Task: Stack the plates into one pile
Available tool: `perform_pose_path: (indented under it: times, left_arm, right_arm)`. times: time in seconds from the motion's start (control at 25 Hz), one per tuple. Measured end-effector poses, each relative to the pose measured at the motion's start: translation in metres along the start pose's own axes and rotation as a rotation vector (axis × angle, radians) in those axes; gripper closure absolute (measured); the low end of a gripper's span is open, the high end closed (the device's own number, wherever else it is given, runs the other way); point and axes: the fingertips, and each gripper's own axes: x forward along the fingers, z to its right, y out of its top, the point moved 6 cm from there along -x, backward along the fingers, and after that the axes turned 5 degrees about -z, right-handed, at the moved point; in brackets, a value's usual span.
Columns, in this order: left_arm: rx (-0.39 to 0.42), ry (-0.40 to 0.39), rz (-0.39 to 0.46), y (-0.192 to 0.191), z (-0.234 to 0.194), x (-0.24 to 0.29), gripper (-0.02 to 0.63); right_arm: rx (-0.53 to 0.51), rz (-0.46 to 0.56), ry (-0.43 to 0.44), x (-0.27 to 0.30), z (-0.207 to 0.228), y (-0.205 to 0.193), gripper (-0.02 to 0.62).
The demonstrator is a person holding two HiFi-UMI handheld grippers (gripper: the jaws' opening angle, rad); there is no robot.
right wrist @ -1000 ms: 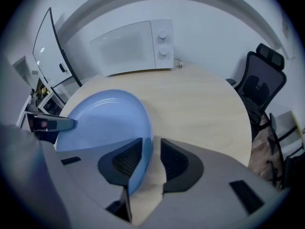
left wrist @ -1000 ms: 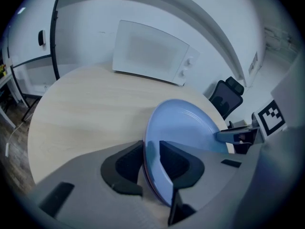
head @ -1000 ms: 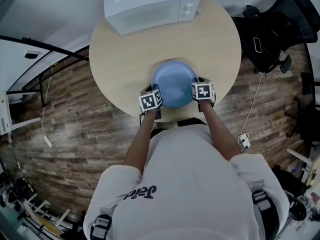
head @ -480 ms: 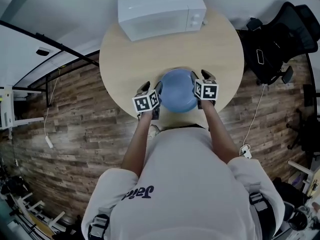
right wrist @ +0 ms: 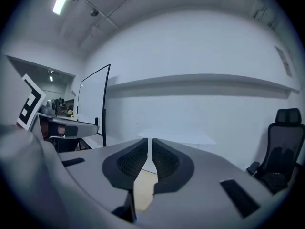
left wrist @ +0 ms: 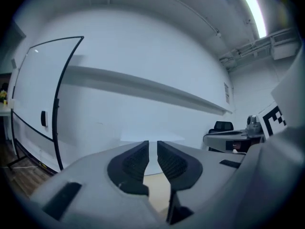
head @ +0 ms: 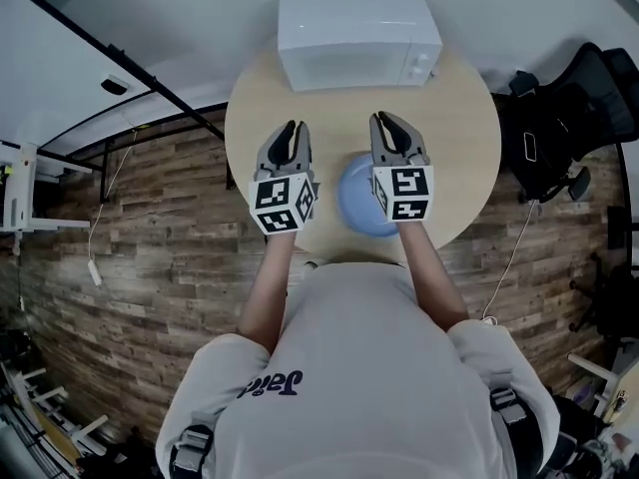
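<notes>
A pile of blue plates (head: 364, 208) lies on the round wooden table (head: 459, 138) near its front edge. Both grippers are held high above the table and point level toward the far wall. The left gripper (head: 290, 128) hovers left of the pile and the right gripper (head: 387, 120) hovers over its right part. In the left gripper view the left gripper (left wrist: 152, 144) has its jaws closing, a thin slit remaining and nothing between them. The right gripper (right wrist: 150, 142) is also closing, with an even thinner slit and nothing in it. Neither touches the plates.
A white microwave (head: 354, 23) stands at the back of the table. A black office chair (head: 569, 118) is to the right on the wood floor, also in the right gripper view (right wrist: 283, 142). A black-framed board (left wrist: 62, 104) stands at the left wall.
Both grippers let go of the blue plate's rim and rose well above the table, tipping from pointing down to level. The plates stayed on the table.
</notes>
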Motion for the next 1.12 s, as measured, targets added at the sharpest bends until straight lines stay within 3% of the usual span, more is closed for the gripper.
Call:
perform_pose_path:
  times: [0.12,0.24,0.6,1.12]
  left_arm:
    - [0.057,0.059,0.058,0.014,-0.014,-0.017,0.585]
    - [0.088,0.067,0.077,0.019,-0.025,-0.027,0.592]
    - [0.027,-0.021,0.075,0.016,-0.026,-0.032,0.594]
    - [0.057,-0.104,0.082,0.018,0.0,-0.023,0.594]
  right_arm:
    - [0.01,0.034,0.006,-0.004,-0.017,0.017,0.573]
    - [-0.015,0.048,0.001,-0.005,-0.031,0.025,0.578]
    - [-0.015,0.061,-0.038,-0.011,-0.038,0.026,0.58]
    - [-0.02,0.052,-0.057,-0.019,-0.032,0.022,0.58]
